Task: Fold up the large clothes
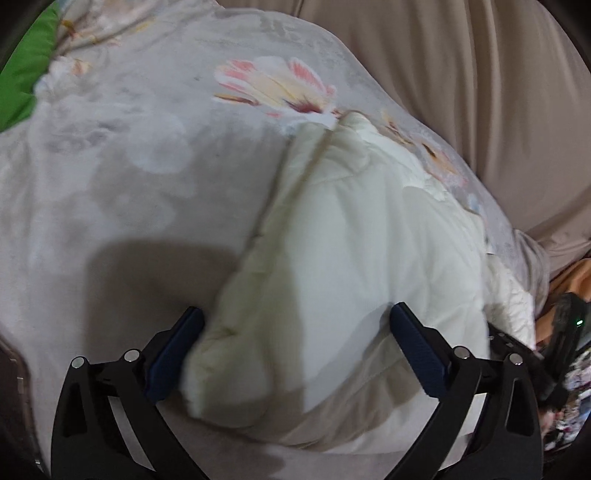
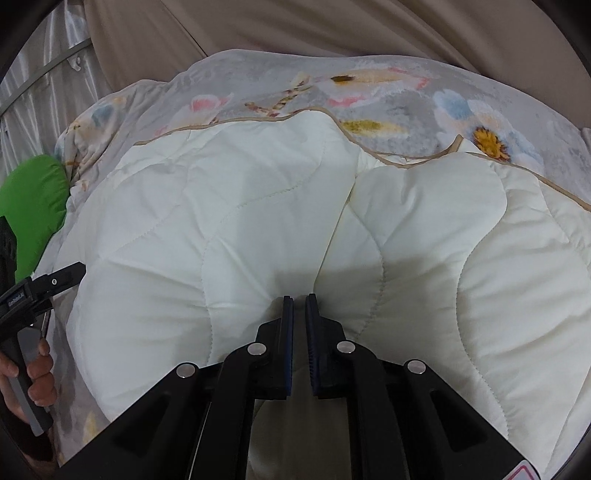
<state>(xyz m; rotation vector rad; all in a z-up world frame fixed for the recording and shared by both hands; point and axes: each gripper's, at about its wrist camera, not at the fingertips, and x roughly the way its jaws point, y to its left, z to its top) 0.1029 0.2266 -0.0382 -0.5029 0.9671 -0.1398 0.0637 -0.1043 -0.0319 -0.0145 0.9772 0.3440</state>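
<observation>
The quilted garment (image 2: 258, 229) lies on the flowered blanket (image 2: 388, 99), which spreads out past it on the far side and to the left; behind the blanket hangs a curtain (image 2: 295, 26), and at the blanket's left edge sits a cushion (image 2: 35, 206). The right gripper (image 2: 299, 301) meets the garment's near edge at the middle, a pinch of cloth between its fingers; the left gripper (image 1: 295, 325) straddles a bulging fold of the garment, one finger on either side.
</observation>
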